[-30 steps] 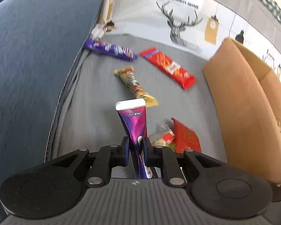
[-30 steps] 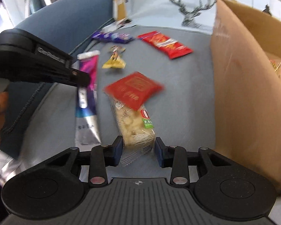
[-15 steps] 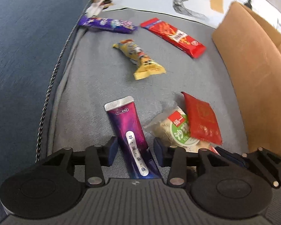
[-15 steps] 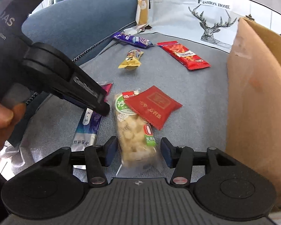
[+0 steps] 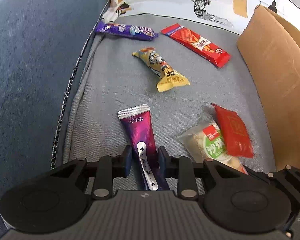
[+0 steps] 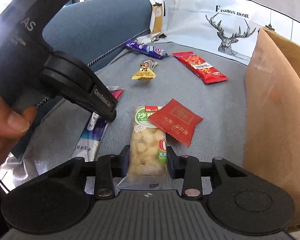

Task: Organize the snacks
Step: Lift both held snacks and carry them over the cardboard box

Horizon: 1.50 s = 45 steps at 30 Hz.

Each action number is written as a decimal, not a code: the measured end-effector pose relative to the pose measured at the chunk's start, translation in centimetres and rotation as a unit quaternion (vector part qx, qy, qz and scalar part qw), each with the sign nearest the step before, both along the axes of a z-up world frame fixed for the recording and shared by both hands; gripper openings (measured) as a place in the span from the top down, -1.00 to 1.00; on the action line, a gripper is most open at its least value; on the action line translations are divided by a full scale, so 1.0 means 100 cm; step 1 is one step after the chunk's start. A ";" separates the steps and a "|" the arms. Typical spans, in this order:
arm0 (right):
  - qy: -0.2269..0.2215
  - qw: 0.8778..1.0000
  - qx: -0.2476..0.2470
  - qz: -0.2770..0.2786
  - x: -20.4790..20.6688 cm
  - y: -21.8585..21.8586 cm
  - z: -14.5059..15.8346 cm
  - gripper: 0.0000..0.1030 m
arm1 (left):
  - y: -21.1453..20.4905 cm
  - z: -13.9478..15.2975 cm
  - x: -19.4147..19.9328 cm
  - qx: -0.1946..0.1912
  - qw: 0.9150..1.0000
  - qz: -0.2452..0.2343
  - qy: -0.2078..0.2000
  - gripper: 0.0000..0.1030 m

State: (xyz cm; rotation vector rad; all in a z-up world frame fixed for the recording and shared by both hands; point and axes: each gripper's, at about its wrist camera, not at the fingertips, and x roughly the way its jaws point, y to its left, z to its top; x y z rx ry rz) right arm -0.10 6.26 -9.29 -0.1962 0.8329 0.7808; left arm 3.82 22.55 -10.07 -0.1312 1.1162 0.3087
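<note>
A purple tube (image 5: 138,128) lies flat on the grey sofa seat between the closing jaws of my left gripper (image 5: 145,156). A thin gap still shows on each side of it. My right gripper (image 6: 148,158) has its pads closing against the sides of a clear pack of puffed snack (image 6: 148,150). A red sachet (image 6: 176,120) rests on that pack's far end. From the right wrist view, the left gripper (image 6: 102,104) reaches in over the tube, with a hand (image 6: 6,124) behind it.
Further back on the seat lie a yellow snack (image 5: 162,66), a long red pack (image 5: 196,44) and a purple bar (image 5: 126,30). An open cardboard box (image 6: 274,100) stands at the right. The blue armrest (image 5: 30,60) bounds the left, and a deer-print cushion (image 5: 200,0) the back.
The purple tube went from held up in my left gripper to lying on the seat. Both grippers' jaws spread apart, then narrowed again around the tube and the clear pack.
</note>
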 end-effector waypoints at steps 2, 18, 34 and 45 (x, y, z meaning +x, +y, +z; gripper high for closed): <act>0.008 1.000 -0.018 -0.001 0.001 0.001 -0.005 0.21 | -0.001 0.000 0.000 -0.002 1.000 -0.002 0.001 0.37; 0.009 1.000 -0.016 0.003 0.002 0.004 -0.010 0.05 | -0.004 -0.004 0.002 0.005 1.000 -0.014 0.002 0.31; -0.040 0.999 0.011 0.019 -0.012 -0.005 0.009 0.26 | -0.004 0.010 -0.001 0.004 1.000 0.003 -0.023 0.56; -0.099 0.994 0.049 0.006 -0.021 -0.034 0.055 0.26 | -0.009 0.056 -0.014 -0.001 0.996 0.012 -0.091 0.57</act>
